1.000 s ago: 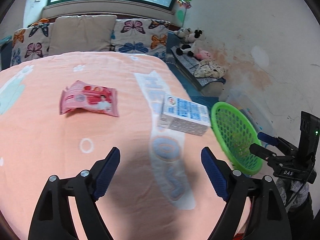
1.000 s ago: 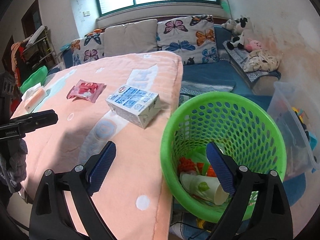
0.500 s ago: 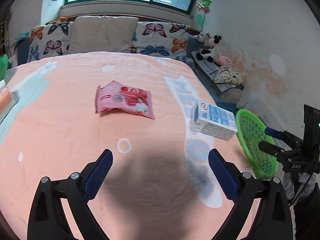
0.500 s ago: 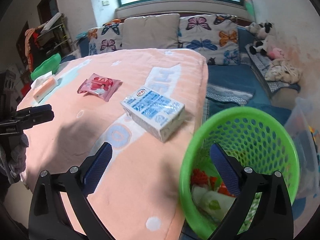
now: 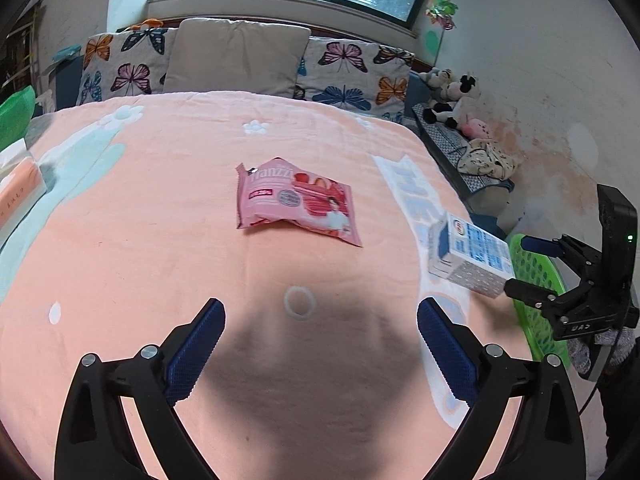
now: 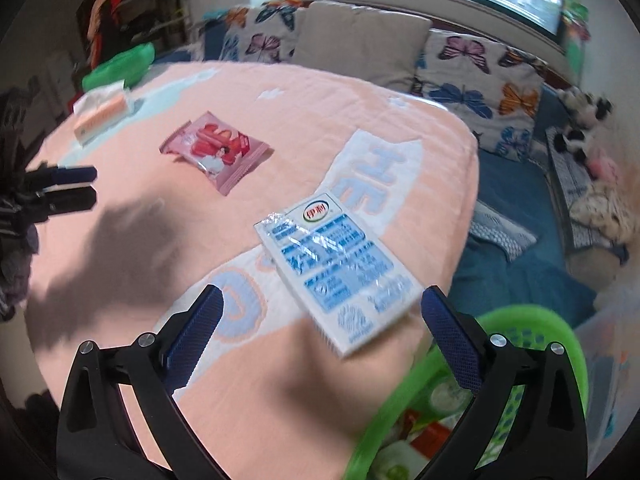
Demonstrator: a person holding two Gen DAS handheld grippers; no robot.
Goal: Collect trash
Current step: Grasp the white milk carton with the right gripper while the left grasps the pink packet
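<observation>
A pink snack packet [image 5: 298,202] lies in the middle of the peach blanket; it also shows in the right wrist view [image 6: 218,152]. A white and blue milk carton [image 5: 470,260] lies near the bed's right edge, close in front of my right gripper [image 6: 320,334]. My right gripper is open and empty, and it shows at the right of the left wrist view [image 5: 532,270]. A green basket [image 6: 472,396] holding trash stands beside the bed. My left gripper [image 5: 320,344] is open and empty above the blanket, short of the packet.
Butterfly cushions [image 5: 352,68] line the back of the bed. A tissue box [image 5: 18,196] lies at the blanket's left edge. Stuffed toys [image 5: 456,100] sit on a blue bench at the right. A clear plastic bin [image 6: 612,380] stands past the basket.
My left gripper has turned left, bringing the pink packet to centre. My right gripper has swung left from the basket toward the milk carton, which is now between its fingers' line.
</observation>
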